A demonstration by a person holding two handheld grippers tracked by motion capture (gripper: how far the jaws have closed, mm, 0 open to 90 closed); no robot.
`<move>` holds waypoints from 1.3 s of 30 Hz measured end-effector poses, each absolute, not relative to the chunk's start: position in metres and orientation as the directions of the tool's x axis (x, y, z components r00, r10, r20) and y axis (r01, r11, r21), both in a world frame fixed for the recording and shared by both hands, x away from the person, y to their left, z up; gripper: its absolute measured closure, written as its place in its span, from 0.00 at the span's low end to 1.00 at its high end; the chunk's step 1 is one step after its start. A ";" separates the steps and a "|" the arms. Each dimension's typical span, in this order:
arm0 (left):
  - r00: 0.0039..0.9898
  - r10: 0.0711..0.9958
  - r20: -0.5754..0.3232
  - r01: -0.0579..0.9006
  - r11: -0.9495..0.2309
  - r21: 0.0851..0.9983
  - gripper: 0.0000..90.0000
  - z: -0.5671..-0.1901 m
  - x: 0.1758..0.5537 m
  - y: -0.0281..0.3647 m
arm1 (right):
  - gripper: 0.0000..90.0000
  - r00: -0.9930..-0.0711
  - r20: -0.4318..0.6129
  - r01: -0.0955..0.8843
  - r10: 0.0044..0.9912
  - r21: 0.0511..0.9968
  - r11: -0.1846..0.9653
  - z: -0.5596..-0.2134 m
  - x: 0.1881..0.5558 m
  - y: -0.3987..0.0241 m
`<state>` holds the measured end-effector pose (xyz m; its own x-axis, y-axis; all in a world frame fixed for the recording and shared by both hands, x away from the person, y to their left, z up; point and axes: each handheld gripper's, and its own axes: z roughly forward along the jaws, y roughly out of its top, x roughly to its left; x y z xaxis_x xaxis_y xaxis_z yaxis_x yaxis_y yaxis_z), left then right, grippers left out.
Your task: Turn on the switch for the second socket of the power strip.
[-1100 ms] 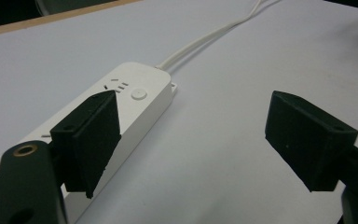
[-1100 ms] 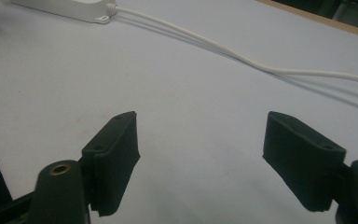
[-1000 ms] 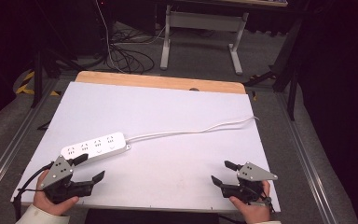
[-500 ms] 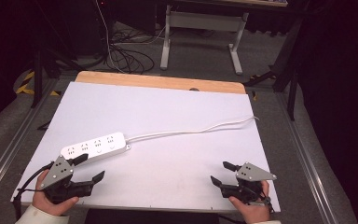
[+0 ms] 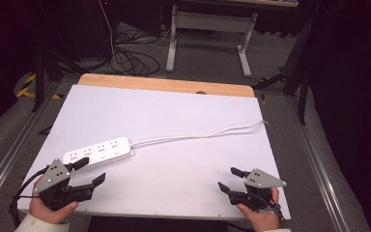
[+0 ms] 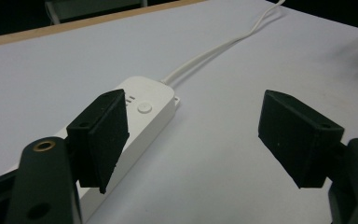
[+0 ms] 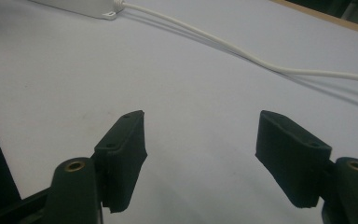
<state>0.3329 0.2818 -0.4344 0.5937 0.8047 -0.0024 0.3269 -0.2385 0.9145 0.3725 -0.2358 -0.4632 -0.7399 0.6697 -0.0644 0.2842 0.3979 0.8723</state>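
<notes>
Claws point(image 5: 91, 170) point(image 5: 231, 179) both stay spread; power strip point(image 5: 98, 151) unmoved.

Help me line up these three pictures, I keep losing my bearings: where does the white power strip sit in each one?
High view: power strip lies left of centre, just ahead of the left claw.
Left gripper view: lower left, partly behind that claw's left jaw.
Right gripper view: its cord end at the top edge, left of centre.
Shared landmark: its white cord.
</notes>
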 end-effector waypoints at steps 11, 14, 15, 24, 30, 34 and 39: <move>0.593 0.805 0.007 0.333 -0.253 0.908 0.31 -0.422 0.338 0.278 | 0.37 -0.741 -0.065 0.287 0.668 0.869 0.403 -0.464 0.373 -0.235; 0.592 0.806 0.009 0.323 -0.248 0.913 0.32 -0.418 0.338 0.276 | 0.38 -0.743 -0.076 0.276 0.665 0.870 0.408 -0.463 0.372 -0.234; 0.595 0.804 0.009 0.323 -0.249 0.913 0.32 -0.415 0.339 0.275 | 0.38 -0.744 -0.080 0.275 0.664 0.869 0.412 -0.463 0.372 -0.234; 0.597 0.802 0.019 0.324 -0.262 0.909 0.32 -0.407 0.348 0.271 | 0.38 -0.743 -0.082 0.276 0.665 0.867 0.415 -0.464 0.373 -0.233; 0.620 0.785 0.012 0.327 -0.272 0.905 0.29 -0.404 0.357 0.267 | 0.38 -0.741 -0.087 0.279 0.666 0.862 0.423 -0.464 0.373 -0.232; 0.617 0.787 0.009 0.335 -0.273 0.902 0.30 -0.402 0.363 0.264 | 0.38 -0.741 -0.087 0.279 0.666 0.863 0.422 -0.464 0.373 -0.232; 0.618 0.786 0.010 0.343 -0.282 0.896 0.31 -0.401 0.369 0.265 | 0.38 -0.741 -0.086 0.282 0.666 0.861 0.424 -0.465 0.374 -0.233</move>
